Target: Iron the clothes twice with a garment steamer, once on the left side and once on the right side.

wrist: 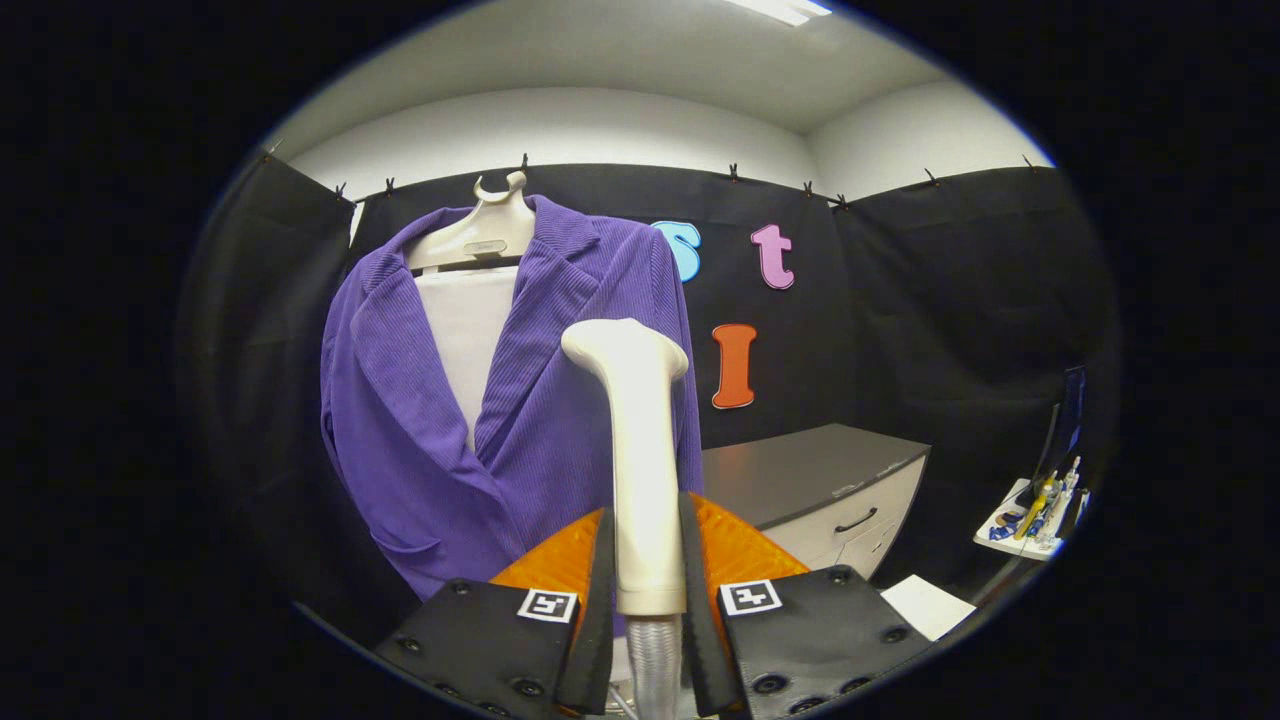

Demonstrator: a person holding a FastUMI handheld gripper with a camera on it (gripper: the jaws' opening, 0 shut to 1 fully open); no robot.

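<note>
1. Claw [648, 560] pinching garment steamer [640, 450] by its handle, both fingers pressed on it, held upright, head at top turned left toward the clothes.
2. Ribbed hose [655, 655] running down from the steamer's base between the fingers.
3. Purple jacket [420, 420] hanging on a pale hanger [478, 235] against the booth wall, beyond the fingers and left of the steamer; white panel [465, 330] showing in the open front.
4. Steamer head overlapping the jacket's right-hand front; touching or just short of the fabric, can't tell.
5. Progress, judged: grasp done, steamer brought up to the garment. Probably at or near the start of a pass. No telling which side is done, if any; both passes to be counted as left.
6. No steam visible.
7. Jacket hem cut off behind the fingers; far sleeve hidden by the steamer.
8. Grey table [800, 475] with drawers to the right, well apart; small clutter [1035, 505] far right too tiny to make out.
</note>
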